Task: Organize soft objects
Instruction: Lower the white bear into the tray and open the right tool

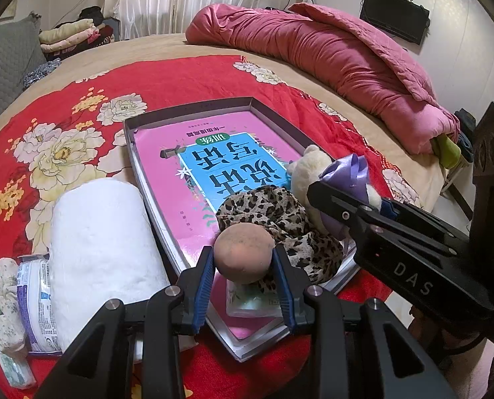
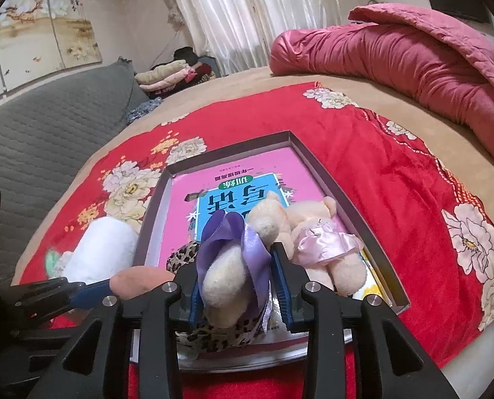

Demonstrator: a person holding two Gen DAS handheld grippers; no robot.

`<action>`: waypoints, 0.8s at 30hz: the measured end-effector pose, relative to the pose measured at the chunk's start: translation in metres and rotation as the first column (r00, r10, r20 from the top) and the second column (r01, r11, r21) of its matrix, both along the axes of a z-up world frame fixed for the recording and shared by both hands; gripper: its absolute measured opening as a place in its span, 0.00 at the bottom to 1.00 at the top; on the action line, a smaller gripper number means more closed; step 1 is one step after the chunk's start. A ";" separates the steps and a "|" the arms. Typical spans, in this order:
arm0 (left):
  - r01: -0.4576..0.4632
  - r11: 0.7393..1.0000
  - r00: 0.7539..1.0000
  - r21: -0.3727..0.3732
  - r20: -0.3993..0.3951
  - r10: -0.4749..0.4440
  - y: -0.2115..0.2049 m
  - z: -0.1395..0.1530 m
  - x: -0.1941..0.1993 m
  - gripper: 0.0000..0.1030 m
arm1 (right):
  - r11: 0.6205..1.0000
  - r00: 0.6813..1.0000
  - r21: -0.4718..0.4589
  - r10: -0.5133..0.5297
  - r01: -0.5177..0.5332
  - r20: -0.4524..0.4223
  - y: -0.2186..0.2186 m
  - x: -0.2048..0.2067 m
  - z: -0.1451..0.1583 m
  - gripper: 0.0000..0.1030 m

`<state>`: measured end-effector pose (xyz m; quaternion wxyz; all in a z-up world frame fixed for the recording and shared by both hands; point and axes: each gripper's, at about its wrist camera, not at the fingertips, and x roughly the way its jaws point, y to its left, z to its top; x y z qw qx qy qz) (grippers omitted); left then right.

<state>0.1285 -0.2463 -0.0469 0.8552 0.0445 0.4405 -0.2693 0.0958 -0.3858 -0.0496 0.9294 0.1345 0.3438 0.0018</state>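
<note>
From the left wrist cam, my left gripper point(image 1: 243, 266) was clamped on a peach-colored sponge ball point(image 1: 243, 254), held over the near end of the shallow box point(image 1: 193, 113), right by the leopard scarf point(image 1: 280, 219). Right cam: my right gripper point(image 2: 237, 286) pinched the purple-dressed plush bear point(image 2: 228, 266) over that same box's near end, touching the pink-dressed bear point(image 2: 320, 249).

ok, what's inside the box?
A pink book lines the box; on it lie a leopard scarf and two plush bears. Anything beneath the book is hidden.
</note>
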 end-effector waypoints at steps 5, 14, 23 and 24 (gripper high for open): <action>-0.002 1.000 1.000 -0.005 -0.002 0.002 0.000 0.000 0.000 0.34 | 1.000 1.000 0.005 -0.002 0.002 0.001 -0.001 0.000 0.000 0.39; -0.002 1.000 1.000 -0.008 -0.003 0.002 0.001 0.001 0.000 0.34 | 1.000 1.000 -0.006 -0.009 0.009 -0.006 0.001 0.000 -0.001 0.52; -0.003 1.000 1.000 -0.010 -0.004 0.003 0.001 0.001 0.000 0.35 | 0.999 0.998 -0.028 -0.042 0.043 0.042 -0.002 -0.007 0.007 0.70; -0.003 1.000 1.000 -0.011 -0.004 0.003 0.001 0.001 0.000 0.35 | 0.998 0.998 -0.031 -0.046 0.047 0.054 -0.002 -0.009 0.009 0.70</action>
